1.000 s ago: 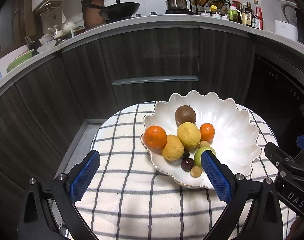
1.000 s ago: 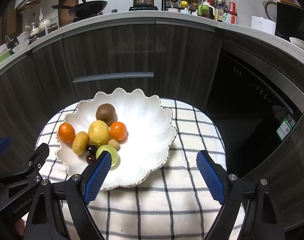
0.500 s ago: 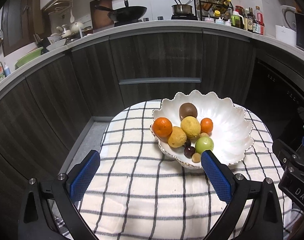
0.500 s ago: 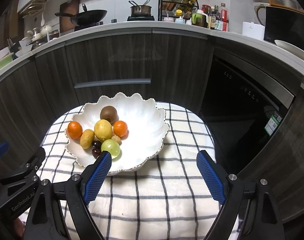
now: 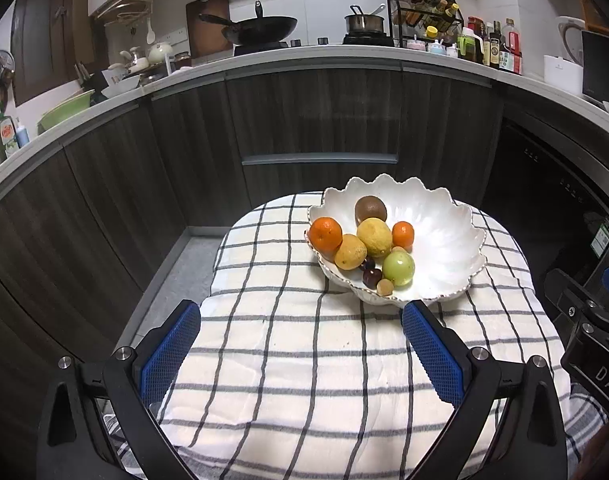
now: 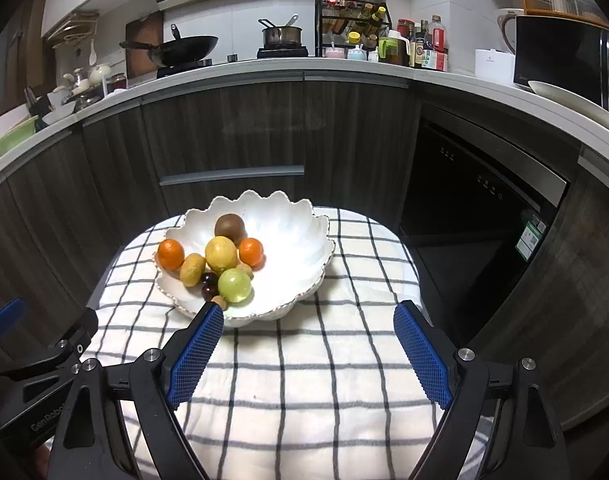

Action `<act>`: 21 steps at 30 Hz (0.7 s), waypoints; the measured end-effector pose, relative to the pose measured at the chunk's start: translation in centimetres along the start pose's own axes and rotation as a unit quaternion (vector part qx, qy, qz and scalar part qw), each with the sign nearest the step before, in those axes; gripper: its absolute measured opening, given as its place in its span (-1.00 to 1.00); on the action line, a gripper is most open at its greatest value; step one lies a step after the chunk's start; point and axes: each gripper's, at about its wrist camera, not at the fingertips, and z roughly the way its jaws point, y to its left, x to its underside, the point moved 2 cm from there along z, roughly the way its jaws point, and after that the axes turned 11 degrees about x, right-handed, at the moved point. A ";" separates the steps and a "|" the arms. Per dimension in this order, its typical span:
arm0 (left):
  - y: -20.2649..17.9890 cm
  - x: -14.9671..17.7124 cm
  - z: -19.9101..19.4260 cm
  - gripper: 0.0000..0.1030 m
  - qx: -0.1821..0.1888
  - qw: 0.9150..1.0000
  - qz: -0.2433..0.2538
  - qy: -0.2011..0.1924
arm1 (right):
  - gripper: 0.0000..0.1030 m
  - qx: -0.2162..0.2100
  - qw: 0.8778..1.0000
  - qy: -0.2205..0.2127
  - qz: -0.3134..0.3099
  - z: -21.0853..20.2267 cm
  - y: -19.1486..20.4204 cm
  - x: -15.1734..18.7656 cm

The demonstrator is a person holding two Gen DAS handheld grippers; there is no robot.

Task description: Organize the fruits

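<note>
While fruit bowl (image 6: 304, 256) sits ahead | right gripper (image 6: 308, 354) agape (empty)

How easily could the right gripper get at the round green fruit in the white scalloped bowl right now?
Probably easily: the right gripper is open and empty, the round green fruit sits near the white scalloped bowl's front rim, uncovered, with only small fruits crowding it.

Both cams sit just behind their own jaws, angled down and looking toward the kitchen cabinets (image 5: 316, 120). The left one looks from the left, so the bowl (image 5: 444, 236) lands right of centre; the right one has the bowl (image 6: 300, 236) left of centre. Neither is close in. Both share the bowl, the checked cloth (image 5: 304, 360) and the back counter (image 6: 264, 66), and each catches the other gripper at its edge.
</note>
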 end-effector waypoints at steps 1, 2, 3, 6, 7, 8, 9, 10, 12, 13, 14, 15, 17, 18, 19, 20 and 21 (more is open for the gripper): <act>0.0 0.1 -0.3 1.00 0.000 1.000 0.000 0.000 | 0.71 -0.001 1.000 0.000 0.000 -0.2 0.0 0.1; 0.0 0.2 -0.6 1.00 -0.001 1.000 0.000 0.000 | 0.71 -0.003 1.000 -0.001 0.001 -0.5 -0.1 0.2; 0.1 0.4 -0.8 1.00 -0.001 1.000 0.000 0.000 | 0.71 -0.004 1.000 -0.002 0.000 -0.8 -0.1 0.3; 0.3 0.8 -1.6 1.00 -0.003 1.000 -0.001 0.001 | 0.71 -0.005 1.000 -0.004 -0.002 -1.3 -0.1 0.6; 0.4 0.9 -1.8 1.00 -0.002 1.000 -0.003 0.002 | 0.71 -0.006 1.000 -0.003 -0.002 -1.4 -0.1 0.7; 0.5 1.1 -1.9 1.00 -0.002 1.000 -0.004 0.003 | 0.71 -0.007 1.000 -0.002 -0.002 -1.6 -0.1 0.9; 0.6 1.2 -2.1 1.00 -0.001 1.000 -0.005 0.004 | 0.71 -0.008 1.000 -0.001 -0.001 -1.7 -0.2 1.0; 0.6 1.4 -2.3 1.00 -0.001 1.000 -0.007 0.005 | 0.71 -0.009 1.000 0.000 -0.001 -1.9 -0.2 1.2; 0.6 1.7 -2.7 1.00 -0.001 1.000 -0.006 0.003 | 0.71 -0.011 1.000 0.002 0.000 -2.2 -0.3 1.6; 0.6 1.9 -2.9 1.00 -0.002 1.000 -0.006 0.002 | 0.71 -0.011 1.000 0.002 0.000 -2.4 -0.4 1.8; 0.6 2.1 -3.1 1.00 -0.003 1.000 -0.004 0.001 | 0.71 -0.010 1.000 0.002 0.000 -2.5 -0.4 2.1; 0.6 2.2 -3.2 1.00 -0.004 1.000 -0.003 0.001 | 0.71 -0.009 1.000 0.002 -0.001 -2.6 -0.4 2.2; 0.6 2.5 -3.4 1.00 -0.003 1.000 -0.003 0.003 | 0.71 -0.010 1.000 0.003 -0.002 -2.9 -0.5 2.6; 0.7 2.7 -3.5 1.00 -0.002 1.000 -0.004 0.003 | 0.71 -0.010 1.000 0.005 -0.002 -3.0 -0.6 2.7; 0.7 2.9 -3.7 1.00 -0.001 1.000 -0.005 0.004 | 0.71 -0.011 1.000 0.006 -0.002 -3.0 -0.6 2.9; 0.7 3.0 -3.8 1.00 -0.001 1.000 -0.006 0.004 | 0.71 -0.011 1.000 0.007 -0.003 -3.1 -0.7 3.1; 0.7 3.1 -4.0 1.00 -0.002 1.000 -0.006 0.003 | 0.71 -0.011 1.000 0.008 -0.002 -3.2 -0.7 3.2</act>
